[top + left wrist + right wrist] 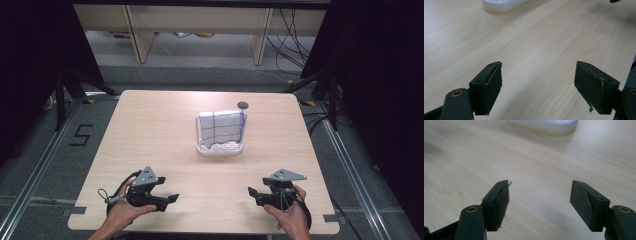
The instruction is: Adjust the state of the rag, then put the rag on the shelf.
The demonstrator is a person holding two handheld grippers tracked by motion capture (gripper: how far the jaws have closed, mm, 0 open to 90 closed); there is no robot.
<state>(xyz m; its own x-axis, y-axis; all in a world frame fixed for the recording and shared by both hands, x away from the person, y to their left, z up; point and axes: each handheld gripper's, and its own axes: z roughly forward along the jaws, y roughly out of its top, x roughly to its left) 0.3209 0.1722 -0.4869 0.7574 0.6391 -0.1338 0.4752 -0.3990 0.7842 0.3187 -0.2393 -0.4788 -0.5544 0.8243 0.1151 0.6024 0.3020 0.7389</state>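
High view showed a checked dish cloth (pixel 220 126) draped over a white tray (pixel 220 148) – soft, light, best pinched at its top edge – left tool (pixel 172 198) and right tool (pixel 251 191) both gaped empty

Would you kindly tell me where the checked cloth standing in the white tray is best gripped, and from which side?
Probably the top edge of the checked cloth, from above: it stands upright in the white tray, whose rim hides its base. The right claw and the left claw are both open.
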